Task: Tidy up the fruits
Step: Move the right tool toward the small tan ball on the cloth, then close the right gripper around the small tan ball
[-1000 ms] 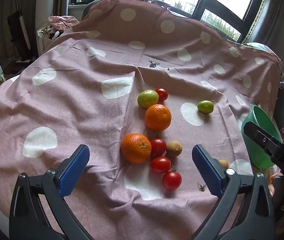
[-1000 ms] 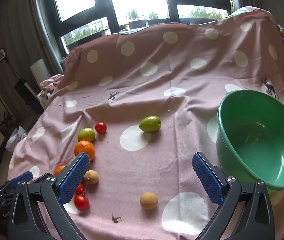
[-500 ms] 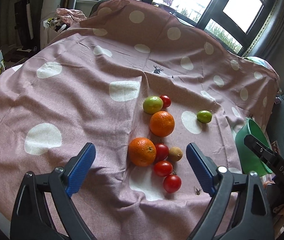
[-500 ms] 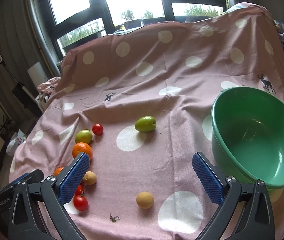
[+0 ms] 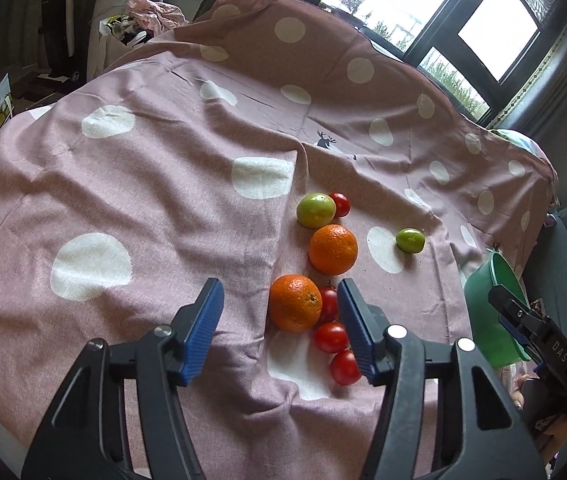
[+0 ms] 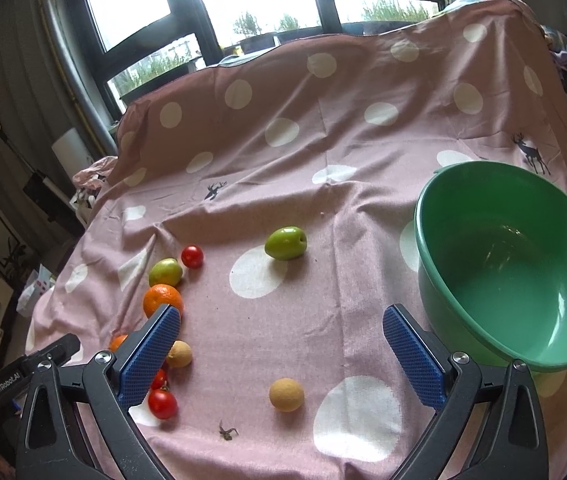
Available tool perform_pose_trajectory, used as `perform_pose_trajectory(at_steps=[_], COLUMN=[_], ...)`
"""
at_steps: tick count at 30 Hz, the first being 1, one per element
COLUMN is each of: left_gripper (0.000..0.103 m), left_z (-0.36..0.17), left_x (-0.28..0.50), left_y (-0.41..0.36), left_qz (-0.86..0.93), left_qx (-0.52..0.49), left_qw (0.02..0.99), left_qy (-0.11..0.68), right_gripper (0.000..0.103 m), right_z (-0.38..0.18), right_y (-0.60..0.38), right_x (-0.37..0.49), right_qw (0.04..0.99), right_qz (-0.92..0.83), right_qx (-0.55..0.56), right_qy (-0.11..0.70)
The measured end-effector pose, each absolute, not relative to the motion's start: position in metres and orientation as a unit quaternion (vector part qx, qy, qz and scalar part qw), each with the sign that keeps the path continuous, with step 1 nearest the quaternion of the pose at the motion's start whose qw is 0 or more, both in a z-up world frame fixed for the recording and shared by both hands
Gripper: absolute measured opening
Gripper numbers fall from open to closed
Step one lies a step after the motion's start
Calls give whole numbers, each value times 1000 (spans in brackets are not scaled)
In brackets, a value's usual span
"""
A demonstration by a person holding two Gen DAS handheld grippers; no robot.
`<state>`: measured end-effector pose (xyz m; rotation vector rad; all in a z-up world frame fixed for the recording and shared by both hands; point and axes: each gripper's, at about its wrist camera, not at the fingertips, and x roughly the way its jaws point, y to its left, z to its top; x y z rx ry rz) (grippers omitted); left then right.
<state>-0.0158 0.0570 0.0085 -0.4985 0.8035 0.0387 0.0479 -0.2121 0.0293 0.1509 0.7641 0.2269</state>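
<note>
Fruits all lie loose on the spotted pink cloth (image 6: 363, 288) over the worktop; the green bowl (image 6: 435, 264) holds nothing, so sorting seems barely begun. Left hand-held gripper (image 5: 279, 330) hovers open around the nearest orange (image 5: 294, 302), gripping nothing. Right hand-held gripper (image 6: 281, 354) hangs wide open, holding nothing.

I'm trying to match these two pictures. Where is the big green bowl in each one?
Left wrist view: the green bowl sits at the right edge, mostly cut off behind the other claw, so only its side shows.
Right wrist view: the bowl fills the right side, its inside in plain view with nothing in it.
Shared landmark: the lone green fruit lying apart from the cluster, between the oranges and the bowl.
</note>
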Motion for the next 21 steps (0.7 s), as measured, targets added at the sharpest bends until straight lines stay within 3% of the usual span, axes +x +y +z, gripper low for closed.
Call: perform_pose_trajectory(at_steps=[6,13,21], left_gripper=[51,45,44], left_z=[8,6,2], left_x=[-15,-12,-7], left_y=[52,41,23], left_qz=[1,-22,-46], left_qx=[-238,-229,-200], left_qw=[890,887,887], left_qy=[389,401,414], right_gripper=[88,63,62], right_z=[27,17,6], right_y=[-212,-211,-215], right_x=[49,53,58], right_qw=[909,885,863], right_qz=[114,135,140], right_qx=[77,96,102], right_qy=[394,435,474])
